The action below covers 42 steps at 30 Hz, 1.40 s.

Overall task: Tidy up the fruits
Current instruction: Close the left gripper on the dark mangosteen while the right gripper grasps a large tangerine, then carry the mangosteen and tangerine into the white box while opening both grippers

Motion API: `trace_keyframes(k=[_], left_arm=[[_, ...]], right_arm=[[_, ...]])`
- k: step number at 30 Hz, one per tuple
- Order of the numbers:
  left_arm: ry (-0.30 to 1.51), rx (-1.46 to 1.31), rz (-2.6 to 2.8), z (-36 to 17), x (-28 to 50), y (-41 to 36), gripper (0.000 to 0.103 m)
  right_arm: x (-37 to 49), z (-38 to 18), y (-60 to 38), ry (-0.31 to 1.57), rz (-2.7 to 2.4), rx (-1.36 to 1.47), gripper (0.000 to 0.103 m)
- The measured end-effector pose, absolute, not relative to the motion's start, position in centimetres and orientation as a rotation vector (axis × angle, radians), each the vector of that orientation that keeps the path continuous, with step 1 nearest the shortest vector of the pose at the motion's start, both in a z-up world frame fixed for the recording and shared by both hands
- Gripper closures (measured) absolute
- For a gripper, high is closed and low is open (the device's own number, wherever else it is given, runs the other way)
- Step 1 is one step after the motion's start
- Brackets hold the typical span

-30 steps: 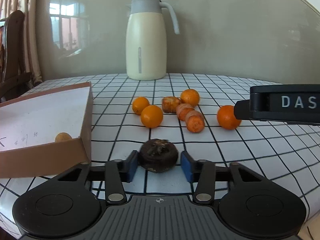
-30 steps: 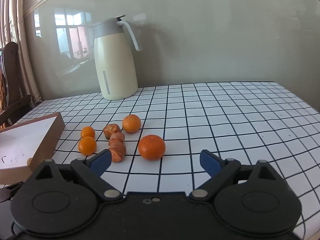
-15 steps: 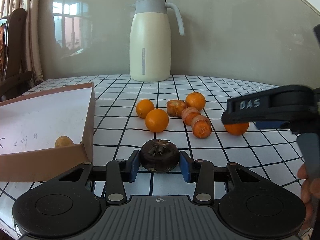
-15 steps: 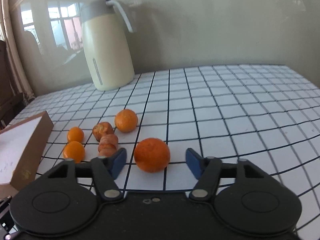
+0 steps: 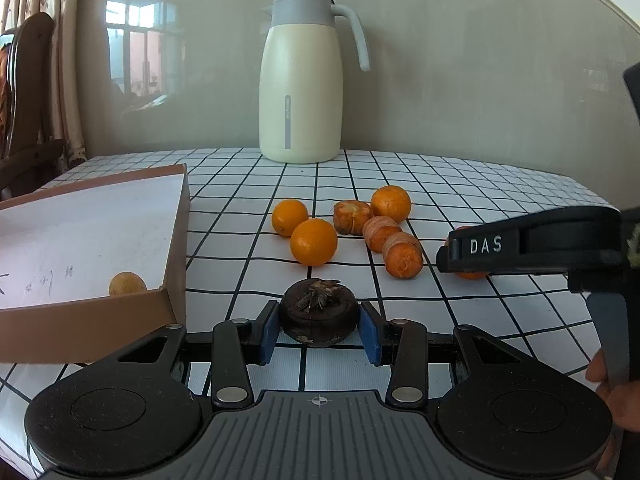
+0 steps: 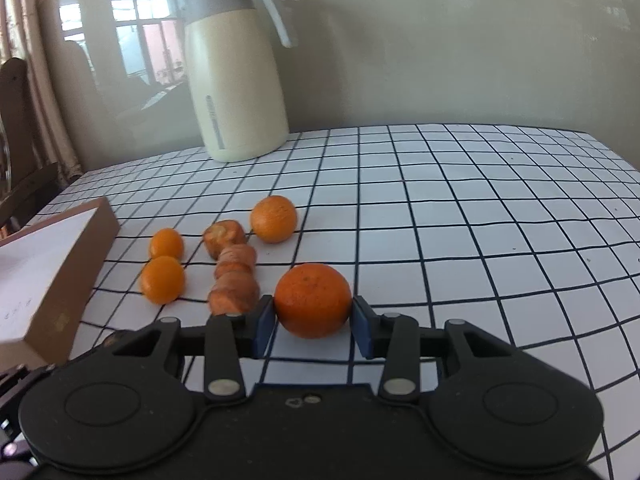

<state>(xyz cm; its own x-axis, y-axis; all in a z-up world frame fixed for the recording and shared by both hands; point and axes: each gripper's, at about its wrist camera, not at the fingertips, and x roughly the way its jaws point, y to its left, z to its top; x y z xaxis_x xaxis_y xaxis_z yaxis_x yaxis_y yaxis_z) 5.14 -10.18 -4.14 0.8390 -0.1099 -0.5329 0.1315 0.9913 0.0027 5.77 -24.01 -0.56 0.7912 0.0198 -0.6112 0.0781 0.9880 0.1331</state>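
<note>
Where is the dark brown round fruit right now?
In the left wrist view, the dark brown round fruit sits low and centre between the left gripper pads, just right of the brown cardboard box.

I am in a home, likely a dining room. My surface [image 5: 460,184] wears a white cloth with a black grid. A cream thermos jug [image 5: 301,80] with a grey lid stands at its far edge by a glossy beige wall that mirrors a window. A dark wooden chair [image 5: 28,92] and patterned curtains [image 5: 60,40] stand at the left
</note>
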Motion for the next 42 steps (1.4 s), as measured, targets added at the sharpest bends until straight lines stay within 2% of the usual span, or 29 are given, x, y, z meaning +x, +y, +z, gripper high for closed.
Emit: trace_keyframes(k=[18, 42], left_arm=[[0.453, 0.035, -0.172, -0.8, 1.8, -6.8, 0.061], [0.264, -0.043, 0.125, 2.9, -0.9, 6.0, 0.061]], right_arm=[[-0.9, 1.7, -23.9, 0.621, 0.1, 0.135, 0.071], [-0.2, 6.6, -11.7, 0.362, 0.332, 0.074, 0.071]])
